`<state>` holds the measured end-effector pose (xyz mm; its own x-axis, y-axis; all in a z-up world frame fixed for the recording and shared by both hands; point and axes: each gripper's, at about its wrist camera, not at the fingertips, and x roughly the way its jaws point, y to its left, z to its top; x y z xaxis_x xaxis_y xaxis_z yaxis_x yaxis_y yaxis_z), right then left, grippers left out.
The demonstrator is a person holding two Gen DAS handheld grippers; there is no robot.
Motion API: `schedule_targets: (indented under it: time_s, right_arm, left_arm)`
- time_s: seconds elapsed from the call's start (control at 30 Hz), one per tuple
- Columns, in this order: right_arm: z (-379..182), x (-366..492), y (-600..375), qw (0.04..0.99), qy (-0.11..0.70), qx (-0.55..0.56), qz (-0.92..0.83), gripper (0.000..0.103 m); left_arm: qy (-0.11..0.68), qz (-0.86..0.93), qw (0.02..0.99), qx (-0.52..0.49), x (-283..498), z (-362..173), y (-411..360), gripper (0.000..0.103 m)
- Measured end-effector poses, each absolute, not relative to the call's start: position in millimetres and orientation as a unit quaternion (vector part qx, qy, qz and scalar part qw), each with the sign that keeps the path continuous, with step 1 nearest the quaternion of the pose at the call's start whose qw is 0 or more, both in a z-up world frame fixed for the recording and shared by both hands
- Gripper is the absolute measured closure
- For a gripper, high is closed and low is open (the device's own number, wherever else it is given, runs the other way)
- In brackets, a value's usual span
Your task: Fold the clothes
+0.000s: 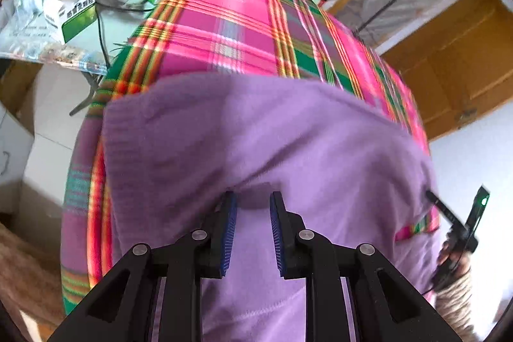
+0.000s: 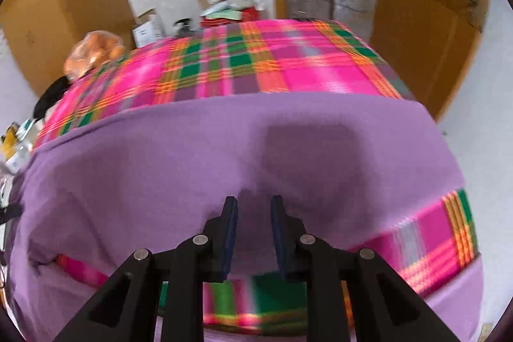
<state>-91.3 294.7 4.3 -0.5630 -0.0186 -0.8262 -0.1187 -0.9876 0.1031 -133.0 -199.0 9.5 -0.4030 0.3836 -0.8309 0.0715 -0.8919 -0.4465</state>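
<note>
Jaws: both grippers stand parted, gripping nothing. The left gripper (image 1: 253,204) has its tips at a pucker in the sweater (image 1: 256,133); the right gripper (image 2: 253,207) hovers over the same garment near its front edge.

Location: the sweater lies spread on the plaid cloth (image 1: 224,31), covering the near part of the table.

Risks, judged: the knit is soft and thick, so a closing jaw could take only the top layer, or catch the plaid cloth beneath and drag it. Motion blur in the right view suggests speed, so a grasp could land off the hem.

Orientation: one straight edge runs side to side across the table; the long axis appears to follow it. Collar and sleeves cannot be told.
</note>
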Motion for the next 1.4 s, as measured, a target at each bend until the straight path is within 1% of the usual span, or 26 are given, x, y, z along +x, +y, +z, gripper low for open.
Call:
schedule_targets:
  time_s: [0.07,0.17,0.33,0.4,0.47,0.6,0.77,0.97,1.1,1.2,1.4]
  right_arm:
    - [6.6,-103.8,274.1,0.003,0.061,-0.469,0.881,0.081]
    - [6.3,-131.7,238.5,-0.032,0.038,-0.474,0.879,0.081]
    - [6.1,-165.9,187.4,-0.079,0.006,-0.477,0.875,0.081]
    - [3.3,-180.6,172.7,-0.088,-0.005,-0.478,0.874,0.081]
    - [-1.5,-191.8,163.8,-0.095,-0.008,-0.481,0.871,0.081]
    - [-5.5,-209.5,145.6,-0.091,-0.026,-0.472,0.877,0.074]
    - [-6.2,-232.3,142.6,-0.085,-0.009,-0.472,0.877,0.071]
    - [-6.4,-239.3,138.2,-0.081,-0.012,-0.472,0.878,0.07]
    - [4.3,-232.6,141.1,-0.079,0.008,-0.487,0.87,0.071]
    - [21.3,-212.1,140.6,-0.083,-0.002,-0.465,0.881,0.07]
    - [48.0,-166.2,125.2,-0.111,-0.024,-0.455,0.883,0.071]
  left_arm:
    - [-0.202,0.816,0.075,-0.536,-141.5,11.7,-206.9,0.081]
    - [-0.216,0.814,0.072,-0.534,-158.6,10.2,-216.6,0.081]
    - [-0.216,0.819,0.066,-0.528,-182.6,10.4,-224.3,0.081]
    - [-0.221,0.819,0.064,-0.526,-190.8,10.6,-226.4,0.081]
    - [-0.206,0.825,0.065,-0.522,-198.0,12.0,-224.3,0.081]
    - [-0.202,0.833,0.063,-0.511,-203.7,14.5,-223.9,0.081]
    - [-0.199,0.842,0.057,-0.498,-214.3,15.0,-222.2,0.081]
    - [-0.186,0.852,0.045,-0.486,-224.4,14.8,-218.0,0.082]
    - [-0.227,0.825,0.046,-0.516,-222.9,14.7,-231.4,0.081]
    - [-0.216,0.828,0.029,-0.517,-205.8,19.1,-241.3,0.081]
    - [-0.222,0.833,0.001,-0.507,-162.8,36.1,-266.9,0.081]
